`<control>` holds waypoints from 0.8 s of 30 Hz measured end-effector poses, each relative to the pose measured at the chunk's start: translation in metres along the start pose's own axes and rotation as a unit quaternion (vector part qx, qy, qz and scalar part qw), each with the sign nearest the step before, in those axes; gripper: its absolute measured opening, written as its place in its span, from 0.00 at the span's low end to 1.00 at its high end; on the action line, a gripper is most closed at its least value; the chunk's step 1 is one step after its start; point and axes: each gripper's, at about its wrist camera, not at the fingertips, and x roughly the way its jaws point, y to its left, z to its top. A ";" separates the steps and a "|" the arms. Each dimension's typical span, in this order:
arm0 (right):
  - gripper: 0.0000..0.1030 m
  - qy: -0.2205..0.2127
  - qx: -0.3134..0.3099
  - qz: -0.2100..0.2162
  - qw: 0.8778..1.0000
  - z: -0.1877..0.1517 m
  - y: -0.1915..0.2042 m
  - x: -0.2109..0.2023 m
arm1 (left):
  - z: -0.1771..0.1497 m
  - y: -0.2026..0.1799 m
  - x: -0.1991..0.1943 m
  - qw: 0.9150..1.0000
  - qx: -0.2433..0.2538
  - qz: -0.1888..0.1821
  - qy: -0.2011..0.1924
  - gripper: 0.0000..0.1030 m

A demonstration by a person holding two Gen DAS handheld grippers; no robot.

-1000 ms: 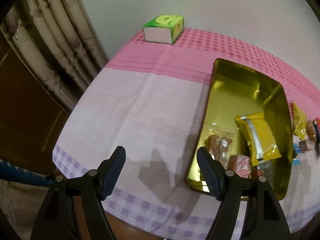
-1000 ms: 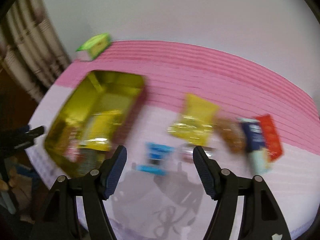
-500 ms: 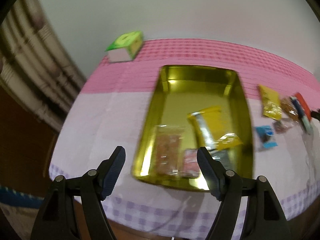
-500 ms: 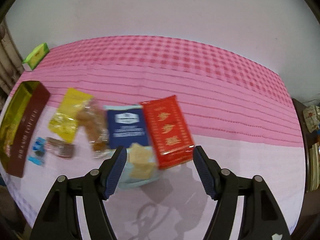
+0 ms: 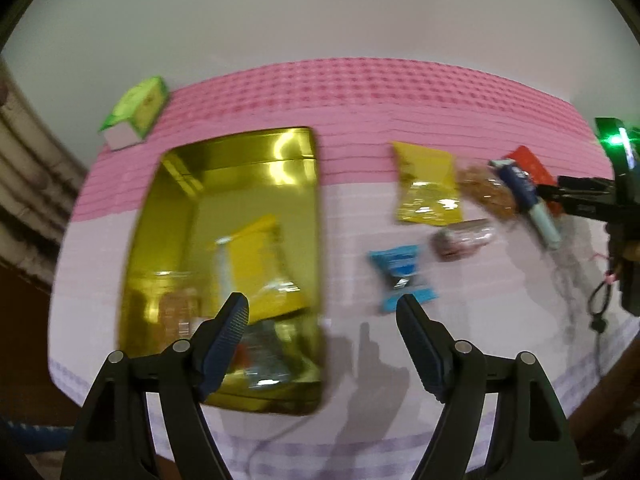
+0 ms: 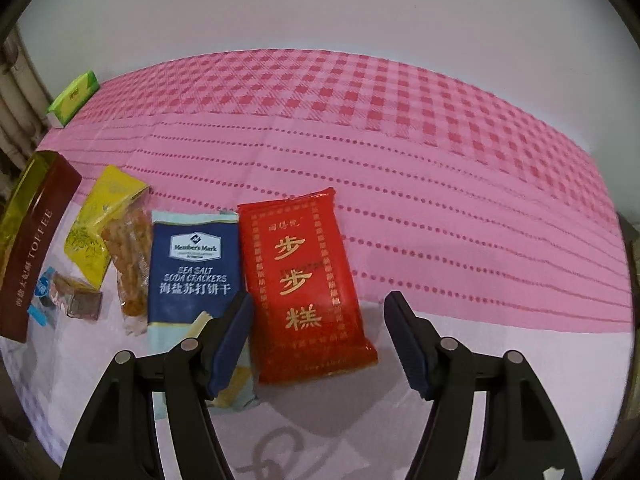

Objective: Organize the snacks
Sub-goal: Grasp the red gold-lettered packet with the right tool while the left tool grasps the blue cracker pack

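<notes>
A gold tin [image 5: 176, 216] sits on the pink cloth with several snack packs inside; its brown side shows in the right wrist view [image 6: 36, 248]. Loose snacks lie to its right: a yellow pack [image 5: 426, 182] [image 6: 100, 224], a blue candy [image 5: 400, 272], a brown wrapped piece [image 5: 460, 238] [image 6: 78, 300], a clear bag of fried sticks [image 6: 130, 264], a blue cracker pack [image 6: 192, 268] and a red cake pack [image 6: 304, 280]. My left gripper [image 5: 322, 340] is open and empty above the tin's near right corner. My right gripper [image 6: 318, 336] is open, straddling the red pack's near end.
A green tissue box [image 5: 136, 112] [image 6: 74, 96] stands at the far left corner by the wall. Curtains hang at the left edge [image 5: 24, 152]. The right gripper's body [image 5: 600, 200] shows at the right of the left wrist view.
The left gripper swung right, from beside the tin to its right corner. The right gripper moved right from the blue candy to over the red pack. Both stayed open.
</notes>
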 end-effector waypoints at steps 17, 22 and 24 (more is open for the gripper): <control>0.45 -0.053 0.004 -0.004 0.999 -0.028 -0.017 -0.013 | 0.050 -0.127 0.027 0.995 -0.039 -0.078 0.054 0.74; 0.44 -0.070 0.046 -0.025 0.996 -0.057 -0.052 -0.027 | 0.064 -0.156 0.037 0.991 -0.066 -0.089 0.072 0.74; 0.44 -0.075 0.058 -0.028 0.995 -0.065 -0.063 -0.032 | 0.068 -0.171 0.042 0.990 -0.075 -0.089 0.079 0.74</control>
